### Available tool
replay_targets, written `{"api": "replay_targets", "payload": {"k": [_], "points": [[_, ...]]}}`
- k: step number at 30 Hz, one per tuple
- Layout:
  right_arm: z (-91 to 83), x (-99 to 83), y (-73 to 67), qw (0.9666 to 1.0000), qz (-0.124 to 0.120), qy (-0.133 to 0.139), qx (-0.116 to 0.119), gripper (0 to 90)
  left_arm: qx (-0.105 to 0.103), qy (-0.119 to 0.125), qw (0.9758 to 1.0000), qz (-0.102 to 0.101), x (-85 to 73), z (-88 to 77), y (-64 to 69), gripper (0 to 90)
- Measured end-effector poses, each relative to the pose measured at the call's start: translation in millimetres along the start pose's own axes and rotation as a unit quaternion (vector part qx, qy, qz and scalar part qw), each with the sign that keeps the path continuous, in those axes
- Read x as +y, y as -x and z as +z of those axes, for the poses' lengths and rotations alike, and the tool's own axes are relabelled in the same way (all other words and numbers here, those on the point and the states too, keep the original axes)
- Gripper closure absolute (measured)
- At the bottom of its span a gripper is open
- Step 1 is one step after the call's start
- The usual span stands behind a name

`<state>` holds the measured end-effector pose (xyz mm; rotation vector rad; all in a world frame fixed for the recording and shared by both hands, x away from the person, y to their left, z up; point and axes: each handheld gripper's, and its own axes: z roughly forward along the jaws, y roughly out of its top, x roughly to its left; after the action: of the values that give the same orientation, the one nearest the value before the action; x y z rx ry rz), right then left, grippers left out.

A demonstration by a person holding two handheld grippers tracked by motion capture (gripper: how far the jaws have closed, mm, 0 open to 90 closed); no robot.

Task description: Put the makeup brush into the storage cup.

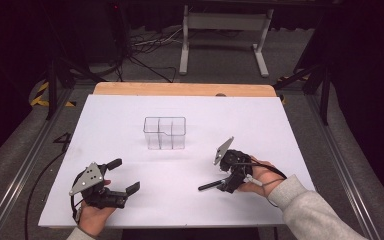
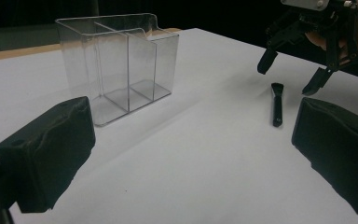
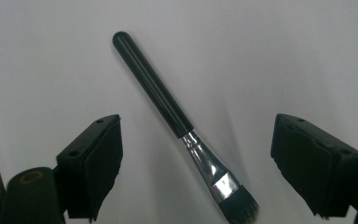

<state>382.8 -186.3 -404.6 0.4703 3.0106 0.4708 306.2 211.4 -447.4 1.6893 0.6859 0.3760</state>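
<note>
High view: the right hand-held gripper hangs over a brush lying on the table.

Left gripper view: the left hand-held gripper gapes wide, empty.

Right gripper view: the brush lies between parted jaws, untouched.

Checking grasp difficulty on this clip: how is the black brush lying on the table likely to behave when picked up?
The brush looks stiff and probably light, being slim. Its round, glossy handle may roll or slip between the pads. The right gripper, jaws open, straddles the metal collar, so the bristles are probably spared.
</note>
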Motion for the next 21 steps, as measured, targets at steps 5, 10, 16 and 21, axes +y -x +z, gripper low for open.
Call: {"api": "replay_targets", "payload": {"k": [5,10,16,21], "points": [[5.2,0.0,1.0,0.9999,-0.005,-0.013,0.006,21.7,0.0,0.0,1.0,0.0,-0.1,0.4,-0.1,0.1],[10.7,1.0,2.0,0.9995,-0.013,-0.028,0.005,24.8,-0.003,0.0,1.0,-0.004,-0.6,0.7,-0.8,0.1],[12.7,2.3,3.6,0.9988,-0.025,-0.04,0.01,33.7,-0.002,0.001,1.0,-0.004,-0.8,0.3,-1.7,0.1],[15.1,3.3,4.2,0.9983,-0.031,-0.047,0.014,39.3,-0.005,0.003,0.9999,-0.008,-0.5,-0.7,-2.2,0.0]]}}
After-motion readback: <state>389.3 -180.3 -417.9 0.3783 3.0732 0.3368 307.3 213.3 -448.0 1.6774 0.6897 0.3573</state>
